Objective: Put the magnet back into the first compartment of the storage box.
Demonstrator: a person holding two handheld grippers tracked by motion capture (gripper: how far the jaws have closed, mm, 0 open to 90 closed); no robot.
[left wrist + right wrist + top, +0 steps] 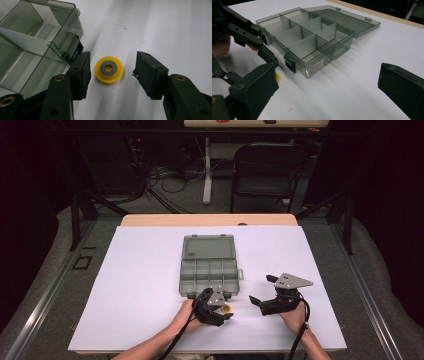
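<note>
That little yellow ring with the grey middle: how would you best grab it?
By its outer rim, from above, one pad on each side. The yellow ring lies flat on the table beside the clear box, and the left gripper already straddles it.

The left gripper (112, 72) straddles the yellow ring (108, 69) with free room at each pad. The compartment box (37, 37) and its black latch (72, 48) crowd the left jaw's outer side. Beyond the right jaw, bare white sheet (162, 30) lies unobstructed.
</note>
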